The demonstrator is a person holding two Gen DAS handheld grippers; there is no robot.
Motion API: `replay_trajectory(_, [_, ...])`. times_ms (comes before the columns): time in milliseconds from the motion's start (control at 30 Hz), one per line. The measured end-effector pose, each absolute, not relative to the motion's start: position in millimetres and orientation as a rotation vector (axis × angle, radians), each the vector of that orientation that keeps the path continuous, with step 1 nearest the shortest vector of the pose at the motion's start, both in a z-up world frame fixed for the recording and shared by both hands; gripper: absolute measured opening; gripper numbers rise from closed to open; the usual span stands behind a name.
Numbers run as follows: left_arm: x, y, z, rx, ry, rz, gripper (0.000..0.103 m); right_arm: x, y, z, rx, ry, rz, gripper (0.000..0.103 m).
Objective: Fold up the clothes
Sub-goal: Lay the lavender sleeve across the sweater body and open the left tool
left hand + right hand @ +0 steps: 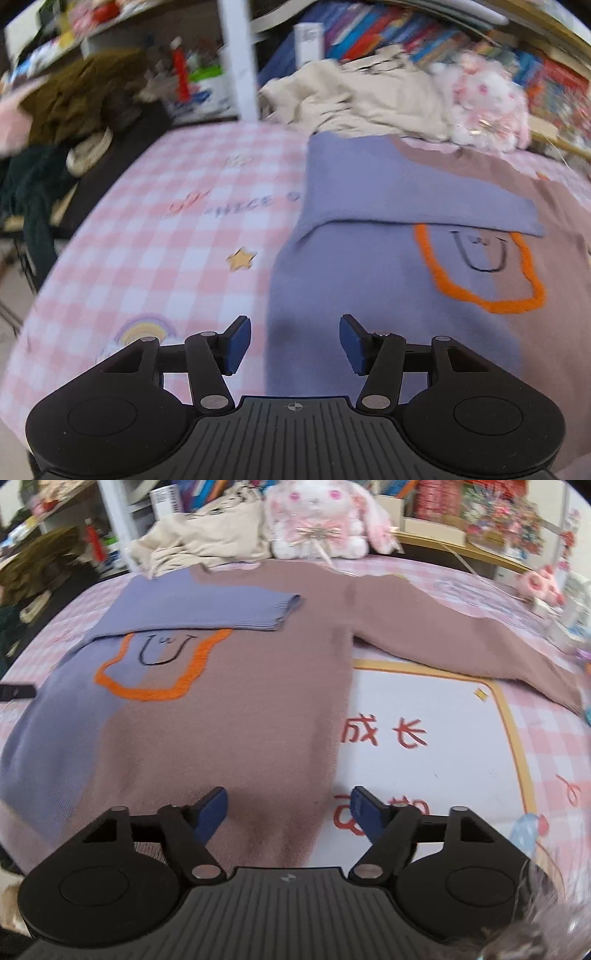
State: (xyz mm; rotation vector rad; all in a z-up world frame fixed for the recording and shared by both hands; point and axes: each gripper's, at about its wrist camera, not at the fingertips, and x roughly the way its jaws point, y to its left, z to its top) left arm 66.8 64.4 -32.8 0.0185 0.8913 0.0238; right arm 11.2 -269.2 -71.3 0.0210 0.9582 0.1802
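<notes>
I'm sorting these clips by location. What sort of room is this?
Probably a child's bedroom: the sweater lies on a pink checked bedsheet, a plush bunny sits at its far edge, and crammed bookshelves stand behind.

A soft, matt knit sweater [229,701] with a fuzzy orange outline [147,692] and ribbed cuff [284,614] lies on a smooth printed cotton bed sheet [443,738]. Beyond sits a fluffy plush rabbit [317,517]. Both claws show matt black plastic with metal pivots.
</notes>
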Motion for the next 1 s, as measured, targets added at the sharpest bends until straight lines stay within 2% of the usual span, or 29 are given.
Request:
replay_trajectory(100, [65.4,78.4,-41.8,-0.026,0.908,0.0,0.045,3.3,-264.7,-71.3,0.026,0.962,0.122,0.062])
replay_trajectory(167, [64.4,87.7,-47.8,-0.055,0.918,-0.017,0.035,-1.8,-260.1,-71.1,0.034,0.962,0.092,0.059])
replay_trajectory(233, [63.4,97.0,-53.8,-0.084,0.929,-0.033,0.025,-6.4,-256.3,-69.7,0.06,0.963,0.062,0.046])
replay_trajectory(333, [61.3,106.1,-58.3,-0.117,0.935,-0.062,0.008,-12.3,-248.8,-68.9,0.082,0.958,0.022,0.038])
replay_trajectory(400, [61.3,114.1,-58.5,-0.153,0.94,-0.075,0.004,-14.3,-243.4,-68.6,0.087,0.948,0.013,0.021])
replay_trajectory(433, [61.1,119.0,-58.8,-0.169,0.942,-0.077,0.004,-13.9,-240.4,-68.2,0.092,0.947,0.014,0.017])
replay_trajectory(833, [52.2,171.3,-60.8,-0.189,0.953,-0.105,0.005,-18.5,-186.2,-65.8,0.027,0.957,0.03,0.016])
replay_trajectory(867, [52.7,171.7,-60.4,-0.186,0.955,-0.114,0.008,-18.9,-186.2,-65.7,0.034,0.958,0.021,0.016])
replay_trajectory(900, [51.9,171.3,-58.9,-0.175,0.952,-0.116,0.011,-19.0,-186.9,-65.3,0.039,0.96,0.008,0.021])
replay_trajectory(933, [49.4,170.5,-56.4,-0.163,0.944,-0.113,0.011,-19.1,-187.7,-64.7,0.044,0.962,-0.007,0.03])
replay_trajectory(1000, [44.0,168.6,-50.4,-0.139,0.925,-0.108,0.011,-22.9,-192.4,-60.5,0.077,0.963,-0.045,0.034])
